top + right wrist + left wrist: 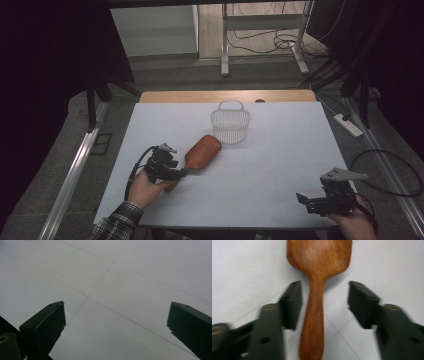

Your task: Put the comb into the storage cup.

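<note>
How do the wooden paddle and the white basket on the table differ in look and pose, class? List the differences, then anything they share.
The wooden paddle is solid reddish-brown wood; the white basket is pale openwork mesh. The paddle lies flat, its handle between the open jaws of the left gripper; the basket stands upright with its handle raised, no gripper near it. The paddle sits nearer the person, the basket farther back. Both rest on the white table.

left gripper [182,172]: black, looped black cable | right gripper [303,198]: black, grey three-cornered plate | left sleeve [115,224]: plaid | jaws: blocky black, brass-coloured screws
</note>
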